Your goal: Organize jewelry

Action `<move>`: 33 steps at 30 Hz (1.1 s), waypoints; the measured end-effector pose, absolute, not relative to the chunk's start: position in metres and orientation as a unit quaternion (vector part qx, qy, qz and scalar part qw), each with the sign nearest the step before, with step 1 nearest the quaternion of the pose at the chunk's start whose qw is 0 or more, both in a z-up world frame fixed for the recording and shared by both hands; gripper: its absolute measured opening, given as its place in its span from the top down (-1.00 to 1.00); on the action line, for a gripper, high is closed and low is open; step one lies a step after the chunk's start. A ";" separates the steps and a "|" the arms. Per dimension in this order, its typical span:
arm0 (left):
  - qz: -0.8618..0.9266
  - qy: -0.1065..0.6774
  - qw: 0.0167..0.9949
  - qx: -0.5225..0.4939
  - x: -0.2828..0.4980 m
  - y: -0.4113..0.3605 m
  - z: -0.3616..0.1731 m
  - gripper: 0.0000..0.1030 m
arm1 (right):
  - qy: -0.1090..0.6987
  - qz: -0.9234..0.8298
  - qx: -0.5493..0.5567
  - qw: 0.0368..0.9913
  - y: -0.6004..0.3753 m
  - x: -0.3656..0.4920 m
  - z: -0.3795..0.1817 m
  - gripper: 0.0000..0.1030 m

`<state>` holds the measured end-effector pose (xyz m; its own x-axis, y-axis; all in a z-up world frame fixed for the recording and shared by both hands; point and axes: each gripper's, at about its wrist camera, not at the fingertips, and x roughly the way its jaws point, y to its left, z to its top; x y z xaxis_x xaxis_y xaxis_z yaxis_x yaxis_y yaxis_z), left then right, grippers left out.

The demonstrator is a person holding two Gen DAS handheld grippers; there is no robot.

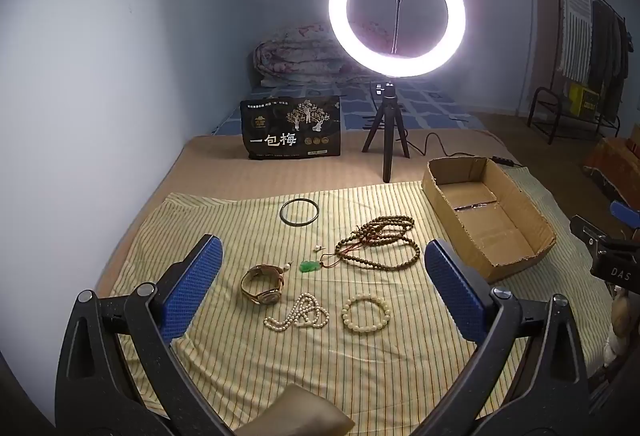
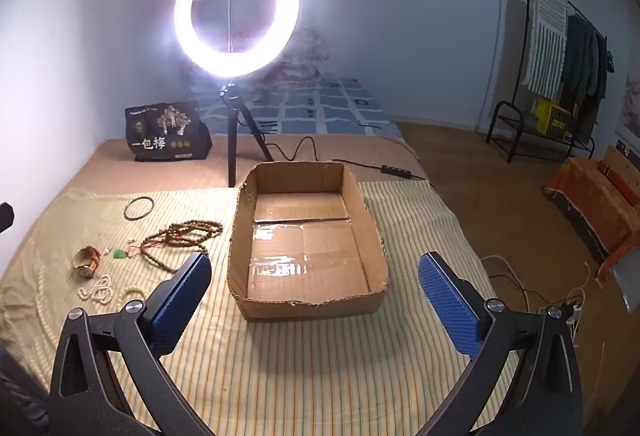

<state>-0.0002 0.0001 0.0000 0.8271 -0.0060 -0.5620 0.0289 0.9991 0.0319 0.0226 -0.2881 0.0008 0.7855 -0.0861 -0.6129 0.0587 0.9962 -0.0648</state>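
Setting: blue-walled bedroom, lit ring light on a tripod; work lies on a striped cloth spread over the bed.
Left tongs: spread wide, gripping nothing, hovering above the jewelry.
Right tongs: also spread wide and bare, facing the cardboard box.
Nearest jewelry: pearl necklace, pale bead bracelet and gold watch, all between the left pads.
Further out: green pendant on a red cord, touching the brown bead strand; dark bangle well apart behind.
Box: nothing inside it, just beside the strand on its right.
Step, as judged: first pick not yet made.
Doing it well: take the bead bracelet across its ring, pinch low against the cloth without snagging fabric, lift straight; leave the tangled strand and pendant as one load.
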 end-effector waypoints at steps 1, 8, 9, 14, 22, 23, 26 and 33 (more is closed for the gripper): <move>-0.009 0.293 0.956 0.020 0.000 0.000 0.000 -1.00 | 0.322 -0.041 -0.030 0.945 -0.287 0.022 0.000 -0.99; -0.012 0.294 0.955 0.019 0.002 -0.001 0.002 -1.00 | 0.327 -0.041 -0.022 0.944 -0.290 0.023 0.003 -0.99; -0.012 0.294 0.955 0.019 0.002 -0.001 0.002 -1.00 | 0.329 -0.041 -0.022 0.943 -0.290 0.023 0.003 -0.99; -0.013 0.294 0.956 0.021 0.004 -0.004 0.004 -1.00 | 0.329 -0.041 -0.020 0.943 -0.291 0.024 0.009 -0.99; -0.014 0.290 0.957 0.019 0.003 -0.003 0.003 -1.00 | 0.327 -0.045 -0.019 0.944 -0.290 0.023 0.002 -0.99; -0.014 0.292 0.956 0.017 0.003 -0.002 0.003 -1.00 | 0.328 -0.044 -0.019 0.943 -0.290 0.024 0.002 -0.99; -0.014 0.289 0.957 0.017 0.003 -0.002 0.003 -1.00 | 0.328 -0.045 -0.018 0.943 -0.290 0.024 0.001 -0.99; -0.015 0.290 0.957 0.018 0.003 -0.004 0.003 -1.00 | 0.329 -0.046 -0.017 0.943 -0.292 0.024 0.000 -0.99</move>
<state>0.0031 -0.0036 0.0027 0.8308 -0.0182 -0.5562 0.0389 0.9989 0.0255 0.0238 -0.2915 0.0003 0.7787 -0.0980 -0.6197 0.0754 0.9952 -0.0627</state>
